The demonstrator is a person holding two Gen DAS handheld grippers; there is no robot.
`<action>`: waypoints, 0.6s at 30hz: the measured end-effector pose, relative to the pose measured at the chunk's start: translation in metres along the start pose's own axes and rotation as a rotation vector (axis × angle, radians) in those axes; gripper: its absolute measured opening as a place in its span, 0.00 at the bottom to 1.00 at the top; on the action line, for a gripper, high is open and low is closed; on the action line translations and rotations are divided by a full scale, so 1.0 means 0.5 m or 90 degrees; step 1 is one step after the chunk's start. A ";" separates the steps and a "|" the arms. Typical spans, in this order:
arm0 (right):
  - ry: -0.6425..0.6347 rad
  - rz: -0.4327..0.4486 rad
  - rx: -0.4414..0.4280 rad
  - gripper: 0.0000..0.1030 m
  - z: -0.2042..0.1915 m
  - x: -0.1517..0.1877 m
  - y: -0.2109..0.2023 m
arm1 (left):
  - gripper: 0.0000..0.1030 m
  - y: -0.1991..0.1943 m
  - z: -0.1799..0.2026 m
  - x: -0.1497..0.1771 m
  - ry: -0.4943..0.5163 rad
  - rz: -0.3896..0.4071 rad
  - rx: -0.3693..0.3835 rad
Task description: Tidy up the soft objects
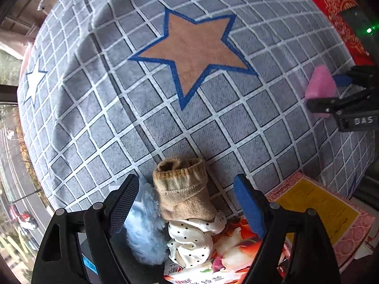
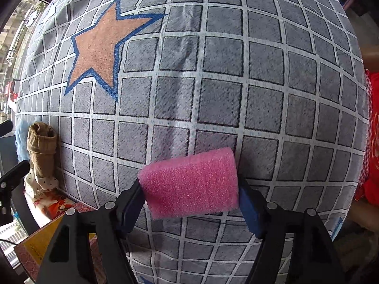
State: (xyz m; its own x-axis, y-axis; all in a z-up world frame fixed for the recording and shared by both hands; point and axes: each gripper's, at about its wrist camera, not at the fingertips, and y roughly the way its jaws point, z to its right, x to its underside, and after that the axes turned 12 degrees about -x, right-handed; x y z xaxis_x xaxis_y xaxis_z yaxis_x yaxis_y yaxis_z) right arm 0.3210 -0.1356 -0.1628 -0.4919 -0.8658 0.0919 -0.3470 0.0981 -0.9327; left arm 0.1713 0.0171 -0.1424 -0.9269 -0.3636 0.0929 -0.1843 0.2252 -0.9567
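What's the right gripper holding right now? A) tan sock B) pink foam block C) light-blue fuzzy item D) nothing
B. In the right wrist view the right gripper has both fingers pressed against the ends of the pink foam block; the tan sock lies off to the side, untouched.

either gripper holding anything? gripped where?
The right hand-held gripper clamps the pink sponge across its two ends. The left hand-held gripper is open, holding nothing; the tan sock sits between its fingers.
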 end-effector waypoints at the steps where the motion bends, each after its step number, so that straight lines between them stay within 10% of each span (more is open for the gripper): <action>1: 0.005 0.006 -0.012 0.73 0.004 0.014 0.002 | 0.81 0.014 0.004 -0.006 0.012 -0.014 0.001; 7: 0.006 0.023 -0.017 0.79 0.031 -0.013 -0.029 | 0.64 0.068 0.024 -0.027 0.053 -0.068 -0.011; 11: -0.037 0.030 0.032 0.76 -0.030 -0.009 0.006 | 0.25 0.067 0.024 -0.034 0.053 -0.067 -0.002; 18: 0.028 0.069 -0.056 0.69 -0.011 0.001 -0.036 | 0.22 -0.014 -0.043 -0.032 -0.052 0.018 0.048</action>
State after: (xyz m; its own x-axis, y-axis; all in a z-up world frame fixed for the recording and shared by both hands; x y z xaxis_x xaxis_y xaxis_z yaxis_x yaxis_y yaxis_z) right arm 0.3227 -0.1354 -0.1440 -0.5647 -0.8252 0.0092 -0.3569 0.2342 -0.9043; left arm 0.1805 0.0411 -0.1314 -0.9014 -0.4307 0.0453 -0.1300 0.1692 -0.9770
